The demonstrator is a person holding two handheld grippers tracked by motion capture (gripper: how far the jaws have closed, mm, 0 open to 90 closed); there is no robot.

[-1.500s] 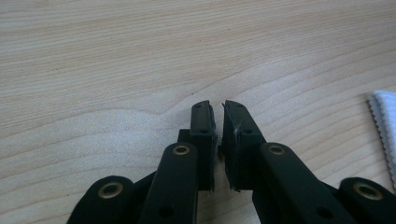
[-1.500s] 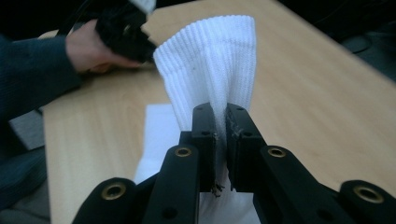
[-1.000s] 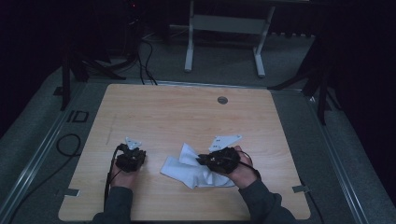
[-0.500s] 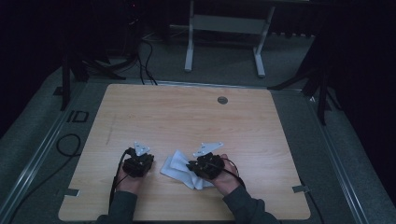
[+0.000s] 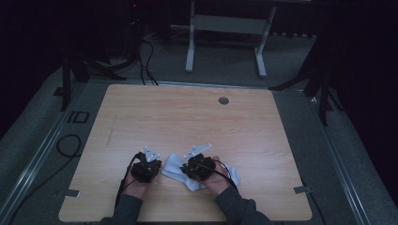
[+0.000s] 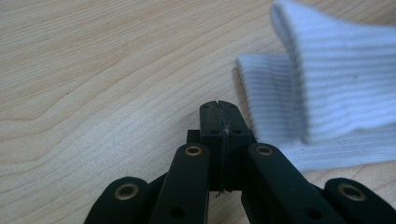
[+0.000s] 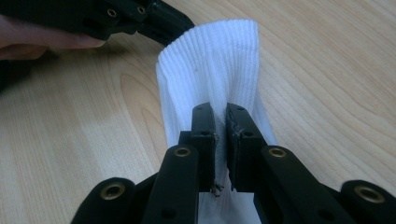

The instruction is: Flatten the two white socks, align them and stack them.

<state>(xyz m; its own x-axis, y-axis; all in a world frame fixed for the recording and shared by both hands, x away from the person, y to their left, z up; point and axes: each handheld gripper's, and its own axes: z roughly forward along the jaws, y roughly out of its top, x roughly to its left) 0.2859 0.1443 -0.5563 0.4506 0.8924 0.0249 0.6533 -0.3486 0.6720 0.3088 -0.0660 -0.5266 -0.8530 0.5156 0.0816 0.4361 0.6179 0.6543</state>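
A white ribbed sock [image 5: 174, 165] lies on the wooden desk [image 5: 197, 117] in the lower middle of the high view, partly hidden under the person's hands. The right claw [image 7: 218, 135] pinches a fold of the sock between its jaws, which stand nearly together with the knit squeezed between them; the cuff end rises past the tips toward the upper middle of the right gripper view. The left claw [image 6: 218, 122] is pressed fully together on nothing, its tips resting just beside the sock's edge, which fills the upper right of the left gripper view.

The sock [image 6: 327, 79] looks light, soft and limp: it will drape and sag from any single hold, and the layers can slide apart, so a pinch may catch only the top layer. The ribbed knit gives good friction and nothing here is fragile. To my eye the best holds are at the cuff's edge or a corner, through both layers, with the left claw opening to take the near edge opposite the right one.
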